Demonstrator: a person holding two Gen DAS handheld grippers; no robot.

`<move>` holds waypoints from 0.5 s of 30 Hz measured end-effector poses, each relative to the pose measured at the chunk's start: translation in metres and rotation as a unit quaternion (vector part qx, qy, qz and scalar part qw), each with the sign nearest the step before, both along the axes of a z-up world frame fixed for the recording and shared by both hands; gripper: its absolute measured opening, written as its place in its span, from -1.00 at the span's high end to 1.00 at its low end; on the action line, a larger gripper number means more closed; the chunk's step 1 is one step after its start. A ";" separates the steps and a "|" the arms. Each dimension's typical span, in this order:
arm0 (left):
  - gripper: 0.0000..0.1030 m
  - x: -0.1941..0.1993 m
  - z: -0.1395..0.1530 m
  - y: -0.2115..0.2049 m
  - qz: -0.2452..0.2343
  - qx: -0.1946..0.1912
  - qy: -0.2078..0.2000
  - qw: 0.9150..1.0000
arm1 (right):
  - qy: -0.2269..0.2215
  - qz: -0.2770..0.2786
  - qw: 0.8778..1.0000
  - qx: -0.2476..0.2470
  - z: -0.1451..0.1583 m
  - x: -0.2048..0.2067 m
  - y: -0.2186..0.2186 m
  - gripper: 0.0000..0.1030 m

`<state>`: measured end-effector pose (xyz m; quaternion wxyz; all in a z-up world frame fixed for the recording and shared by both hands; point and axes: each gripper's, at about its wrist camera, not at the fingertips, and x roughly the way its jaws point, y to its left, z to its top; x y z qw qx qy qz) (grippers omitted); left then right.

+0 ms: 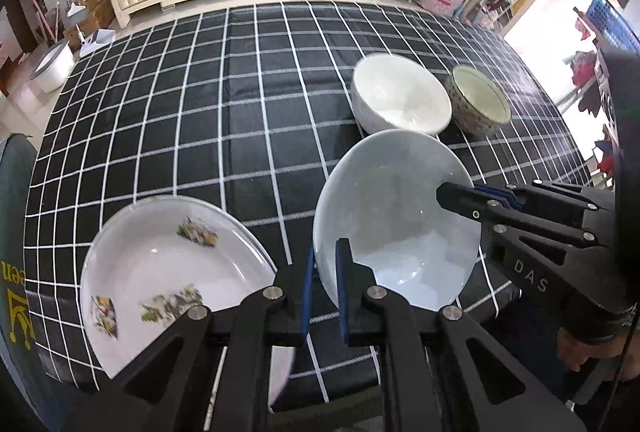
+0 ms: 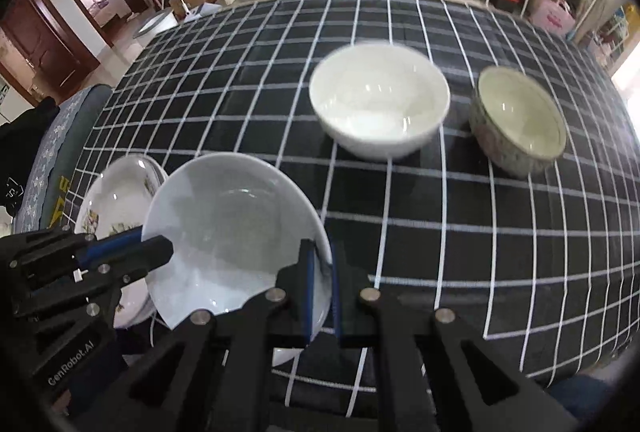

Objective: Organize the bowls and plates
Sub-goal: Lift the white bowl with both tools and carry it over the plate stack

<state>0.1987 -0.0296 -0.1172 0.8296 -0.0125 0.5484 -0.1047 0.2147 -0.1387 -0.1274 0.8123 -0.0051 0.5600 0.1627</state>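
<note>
Left wrist view: my left gripper (image 1: 323,286) is clamped on the near rim of the plain white ceramic plate (image 1: 394,216), blue pads pinching its edge; my right gripper (image 1: 454,196) comes in from the right and grips the same plate's right rim; plate tilted, held over the black tablecloth with white grid lines (image 1: 224,119). Left of it, near edge of table: white ceramic plate with flower prints (image 1: 160,272), partly behind my left fingers. Far right: plain white ceramic bowl (image 1: 400,93), upright; just right of it a speckled grey ceramic bowl with pale inside (image 1: 480,101), upright; whether the two touch I cannot tell.

Right wrist view: right gripper (image 2: 321,290) narrow, closed on the plain plate's (image 2: 232,228) near-right rim; left gripper (image 2: 162,252) bites its left rim; flowered plate (image 2: 120,191) behind and left, partly hidden; white bowl (image 2: 378,99) and speckled bowl (image 2: 518,121) far, apart here.
</note>
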 end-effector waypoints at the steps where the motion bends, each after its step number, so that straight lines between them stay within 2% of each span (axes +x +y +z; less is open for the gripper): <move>1: 0.83 -0.001 -0.002 -0.002 -0.001 0.002 0.003 1.000 | 0.006 -0.001 1.000 -0.001 -0.004 -0.001 -0.001 0.80; 10: 0.83 -0.006 -0.025 -0.013 -0.001 0.003 0.035 0.999 | 0.038 -0.005 0.999 0.004 -0.023 -0.005 -0.006 0.80; 15: 0.83 -0.002 -0.034 -0.014 0.002 0.008 0.045 0.999 | 0.035 -0.003 0.999 0.006 -0.024 0.002 -0.003 0.79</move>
